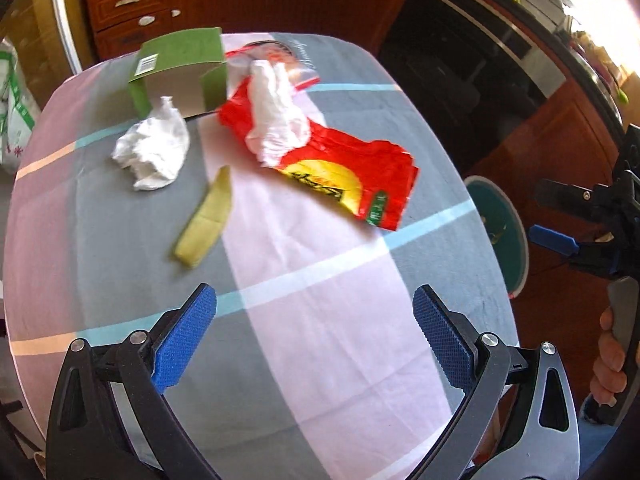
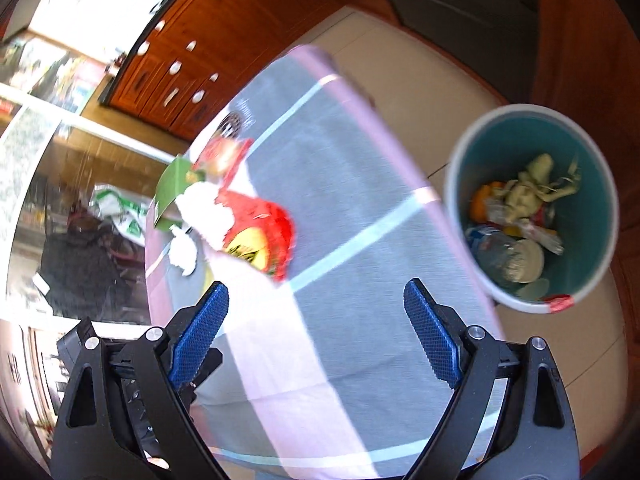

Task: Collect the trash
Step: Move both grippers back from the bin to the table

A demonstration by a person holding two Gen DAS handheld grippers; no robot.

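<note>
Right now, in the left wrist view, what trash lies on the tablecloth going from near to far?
Yellow peel → white tissue wad → green box. The red wrapper, with another tissue on it, runs across most of that depth, so it has no clear place in the order.

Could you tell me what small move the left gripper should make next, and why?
Probably ease the left gripper forward and down toward the yellow peel. Its jaws stand open and empty, and the peel is the nearest trash on the checked cloth, lying apart from the crumpled tissue and red wrapper. The bin waits beside the table.
</note>
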